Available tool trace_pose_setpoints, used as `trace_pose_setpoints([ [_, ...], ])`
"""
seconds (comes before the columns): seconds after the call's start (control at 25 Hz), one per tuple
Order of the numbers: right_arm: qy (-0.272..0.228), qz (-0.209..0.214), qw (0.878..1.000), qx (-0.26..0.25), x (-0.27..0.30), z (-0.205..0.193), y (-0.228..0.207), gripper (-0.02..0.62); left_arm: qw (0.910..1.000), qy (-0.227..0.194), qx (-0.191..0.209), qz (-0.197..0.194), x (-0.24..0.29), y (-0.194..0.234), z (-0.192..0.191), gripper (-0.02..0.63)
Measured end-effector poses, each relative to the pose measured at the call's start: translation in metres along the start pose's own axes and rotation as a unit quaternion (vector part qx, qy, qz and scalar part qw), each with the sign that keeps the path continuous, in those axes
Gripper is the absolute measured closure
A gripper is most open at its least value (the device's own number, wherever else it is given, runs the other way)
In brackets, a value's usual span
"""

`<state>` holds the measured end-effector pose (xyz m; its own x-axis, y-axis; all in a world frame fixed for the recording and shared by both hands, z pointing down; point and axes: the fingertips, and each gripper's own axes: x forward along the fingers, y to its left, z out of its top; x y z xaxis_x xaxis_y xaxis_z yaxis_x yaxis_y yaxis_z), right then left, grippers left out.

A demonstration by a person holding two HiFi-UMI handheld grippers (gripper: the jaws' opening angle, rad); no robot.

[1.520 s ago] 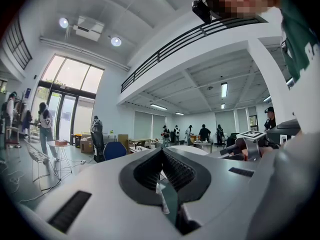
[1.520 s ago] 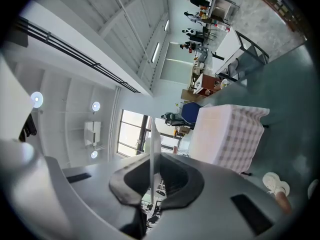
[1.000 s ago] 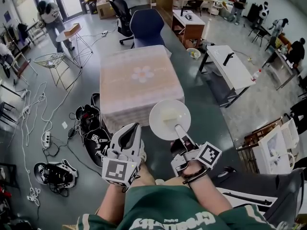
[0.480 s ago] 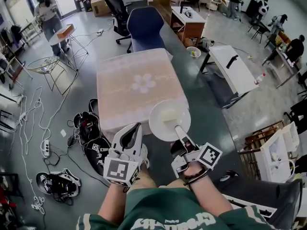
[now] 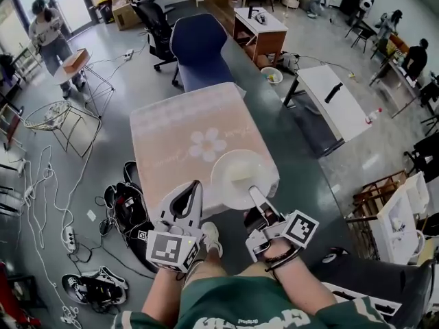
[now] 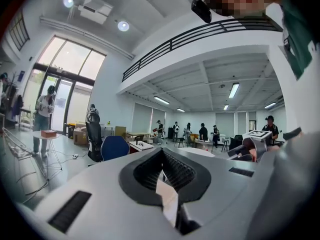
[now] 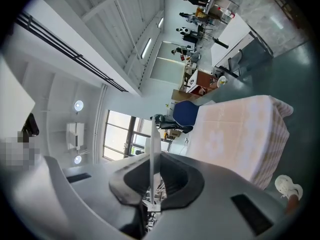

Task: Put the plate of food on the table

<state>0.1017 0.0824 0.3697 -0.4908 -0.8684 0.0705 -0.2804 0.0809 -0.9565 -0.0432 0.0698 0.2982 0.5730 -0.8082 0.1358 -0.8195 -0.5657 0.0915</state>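
Note:
The table (image 5: 185,139), under a pink cloth with a flower print, stands just ahead of me. My right gripper (image 5: 252,192) is shut on the near rim of a white plate (image 5: 230,184), which carries a pale piece of food (image 5: 241,171). In the head view the plate hangs level over the table's near right edge. The right gripper view shows the plate (image 7: 152,129) edge-on as a thin white line between the jaws, with the table (image 7: 240,129) beyond. My left gripper (image 5: 195,186) is held beside it on the left, shut with nothing in it; its jaws (image 6: 162,156) point out into the room.
A blue chair (image 5: 197,46) stands at the table's far side. Black bags (image 5: 127,201) and cables lie on the floor to the left. A white table (image 5: 329,98) is at the right, a wooden desk (image 5: 259,29) behind. People stand at the far edges of the room.
I have moved forward: the table has come closer, and the plate now hangs over its near right edge. Both grippers keep their pose and grip.

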Motion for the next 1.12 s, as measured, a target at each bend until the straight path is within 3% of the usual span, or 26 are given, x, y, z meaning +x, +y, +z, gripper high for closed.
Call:
trace_pose_setpoints([
  [0.24,-0.02,-0.018,1.0,0.01,0.055,0.012,-0.003,0.565,0.9992,-0.001,0.016,-0.036,0.041,0.044,0.012,0.597],
  [0.48,-0.028,-0.028,0.999,0.009,0.091,0.021,-0.006,0.565,0.9985,0.0,0.038,-0.038,0.071,0.078,0.014,0.597],
  [1.12,-0.029,-0.049,0.998,0.019,0.131,0.016,-0.019,0.565,0.9989,0.003,0.042,-0.022,0.098,0.127,0.003,0.597],
])
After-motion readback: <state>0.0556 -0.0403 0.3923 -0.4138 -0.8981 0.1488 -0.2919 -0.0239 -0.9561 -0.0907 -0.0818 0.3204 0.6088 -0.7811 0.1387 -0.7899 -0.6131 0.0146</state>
